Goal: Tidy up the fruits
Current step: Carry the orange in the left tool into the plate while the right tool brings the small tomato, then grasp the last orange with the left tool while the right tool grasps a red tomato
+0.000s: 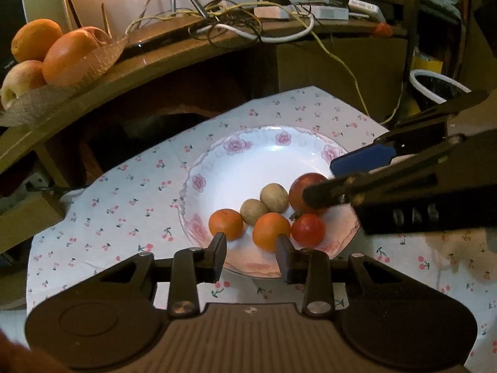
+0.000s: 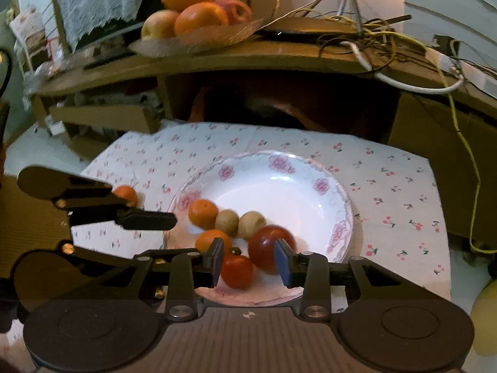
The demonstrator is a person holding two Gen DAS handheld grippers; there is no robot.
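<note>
Both claws are over the floral plate (image 1: 217,168) right now, which sits on a cherry-print cloth (image 1: 124,192) spread across the worktop. In the plate: two oranges (image 1: 225,223), two small tan fruits (image 1: 274,197), a small red tomato (image 1: 308,229) and a larger red fruit (image 1: 303,186), all bunched together toward the near rim. The left claw (image 1: 252,248) hangs at the plate's near edge, jaws spread with nothing between them, the nearer orange (image 1: 271,230) just beyond its tips. The right claw (image 2: 249,259) is also parted and holding nothing, blue pads facing in; the small tomato (image 2: 237,272) and the large red fruit (image 2: 267,245) show between its fingers, though contact is hard to judge through the blur. From the right wrist view, one more orange (image 2: 125,194) lies on the cloth outside the plate, just behind the left claw's arm. Up on the shelf (image 1: 155,71) behind, a glass dish (image 1: 93,62) carries oranges and apples beside a tangle of cables (image 1: 233,21)
</note>
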